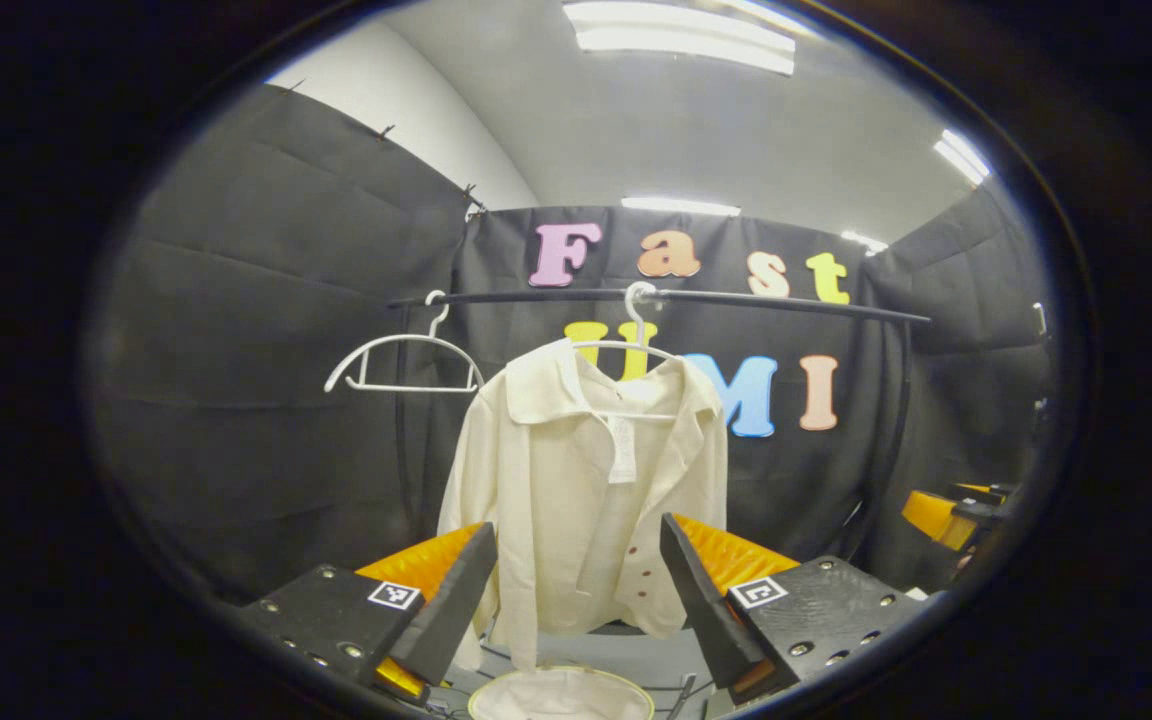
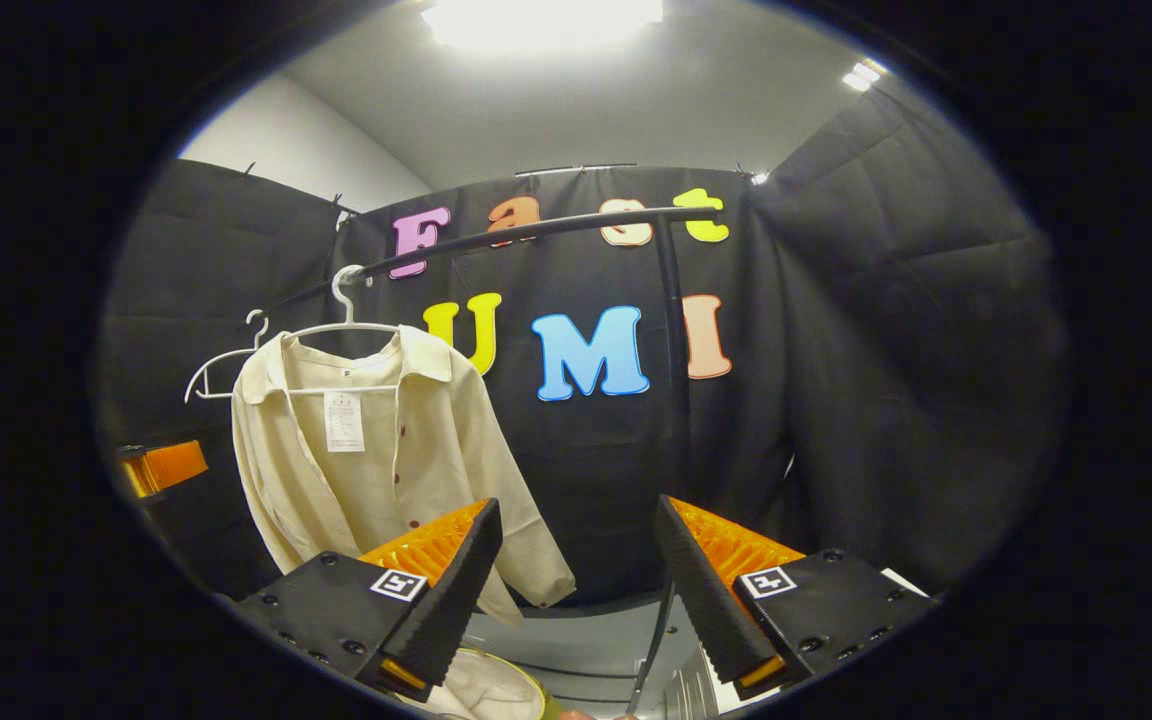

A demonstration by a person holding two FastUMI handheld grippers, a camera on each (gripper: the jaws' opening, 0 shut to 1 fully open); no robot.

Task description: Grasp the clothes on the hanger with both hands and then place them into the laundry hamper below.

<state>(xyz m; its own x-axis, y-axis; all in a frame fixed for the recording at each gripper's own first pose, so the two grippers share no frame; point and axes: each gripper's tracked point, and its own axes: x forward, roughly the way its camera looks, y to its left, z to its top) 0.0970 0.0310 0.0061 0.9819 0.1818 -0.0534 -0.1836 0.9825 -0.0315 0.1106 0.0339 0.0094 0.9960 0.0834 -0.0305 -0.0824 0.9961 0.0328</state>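
A cream button shirt (image 1: pixel 576 500) hangs on a white hanger (image 1: pixel 636 345) from a black rail (image 1: pixel 776 300), straight ahead in the left gripper view. My left gripper (image 1: pixel 576 595) is open, short of the shirt's hem, fingers empty. In the right gripper view the same shirt (image 2: pixel 376 460) hangs to the left of my right gripper (image 2: pixel 571 590), which is open and empty. The hamper's pale rim (image 1: pixel 561 690) shows low between the left fingers and at the bottom in the right gripper view as the hamper (image 2: pixel 486 690).
An empty white hanger (image 1: pixel 401 360) hangs on the rail left of the shirt. A black upright post (image 2: pixel 674 380) of the rack stands ahead of the right gripper. The other gripper's orange part (image 1: pixel 941 515) shows at the far right.
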